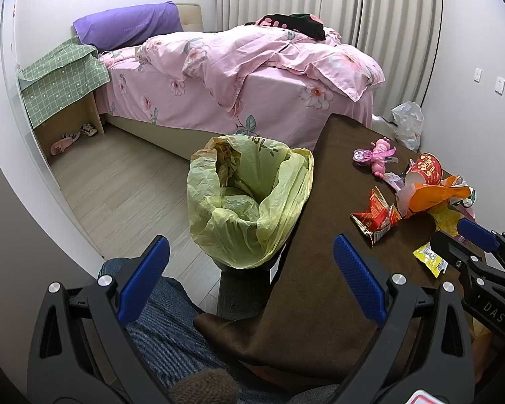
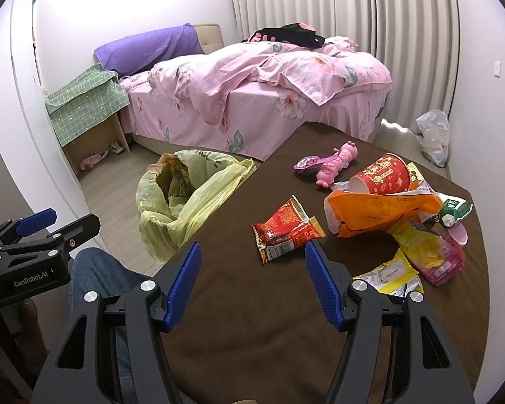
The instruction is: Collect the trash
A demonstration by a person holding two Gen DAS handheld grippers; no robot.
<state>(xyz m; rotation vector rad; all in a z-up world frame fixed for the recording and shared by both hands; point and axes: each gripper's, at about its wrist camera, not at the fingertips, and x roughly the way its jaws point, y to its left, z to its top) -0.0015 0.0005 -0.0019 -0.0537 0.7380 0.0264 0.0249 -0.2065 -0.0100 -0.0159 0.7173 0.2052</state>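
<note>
A bin lined with a yellow-green bag [image 1: 249,198] stands on the floor at the table's left edge; it also shows in the right wrist view [image 2: 185,198]. Trash lies on the brown table [image 2: 252,303]: a red snack wrapper [image 2: 284,232], an orange bag [image 2: 377,212], a red paper cup [image 2: 383,175], yellow wrappers [image 2: 417,252]. My left gripper [image 1: 252,269] is open and empty, held low in front of the bin. My right gripper [image 2: 249,269] is open and empty, just short of the red wrapper.
A pink toy [image 2: 336,161] lies on the table's far side. A bed with pink bedding [image 2: 252,84] stands behind, a green-covered nightstand [image 2: 87,107] to its left. A white plastic bag [image 2: 434,134] sits on the floor at right. A person's jeans-clad leg [image 1: 165,330] is below.
</note>
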